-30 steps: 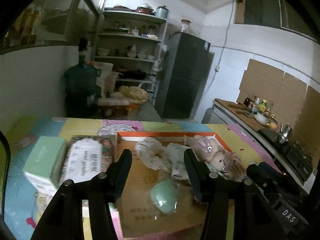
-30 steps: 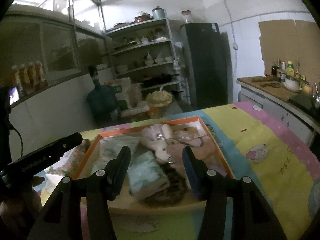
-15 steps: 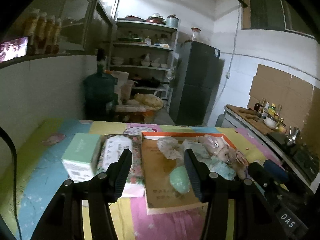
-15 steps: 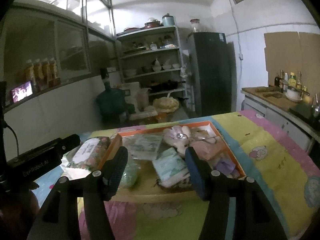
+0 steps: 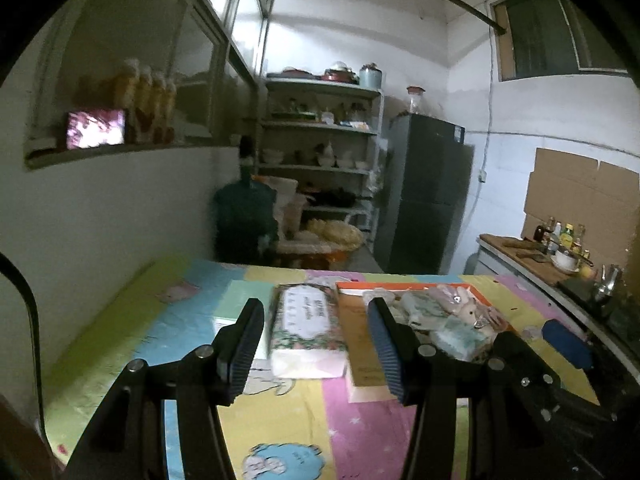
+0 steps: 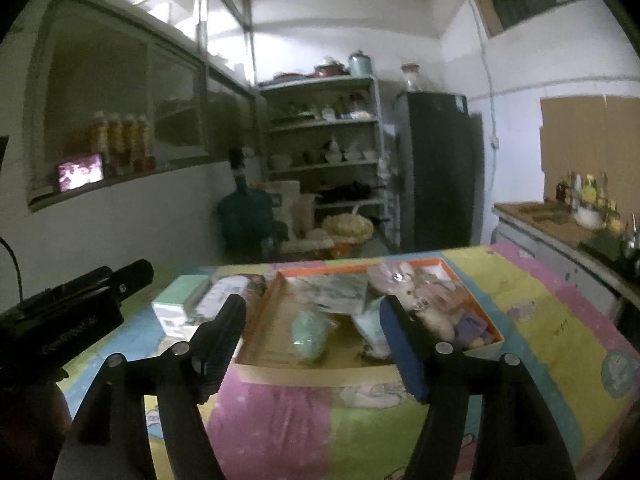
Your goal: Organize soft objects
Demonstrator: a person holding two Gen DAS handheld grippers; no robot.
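Observation:
An orange-rimmed cardboard box (image 6: 280, 280) sits on the table and holds soft things: a pale green soft object (image 6: 310, 334), a plush rabbit (image 6: 404, 284), a folded light cloth (image 6: 336, 290) and a purple item (image 6: 470, 326). The box also shows in the left wrist view (image 5: 356, 344), with the rabbit (image 5: 464, 310). My left gripper (image 5: 316, 344) is open and empty, held back above the table in front of a floral tissue pack (image 5: 306, 322). My right gripper (image 6: 312, 344) is open and empty, in front of the box's near edge.
A mint green box (image 6: 176, 308) lies left of the tissue pack (image 6: 228, 292). The table has a colourful cartoon cloth (image 6: 540, 320). Behind stand a water jug (image 5: 244, 220), shelves (image 5: 320, 152) and a dark fridge (image 5: 424, 200). A counter with bottles (image 5: 560, 240) is at right.
Both grippers have pulled back and up from the box, which now looks smaller and farther. The left view has swung left, from over the box to the tissue pack. Both stay open.

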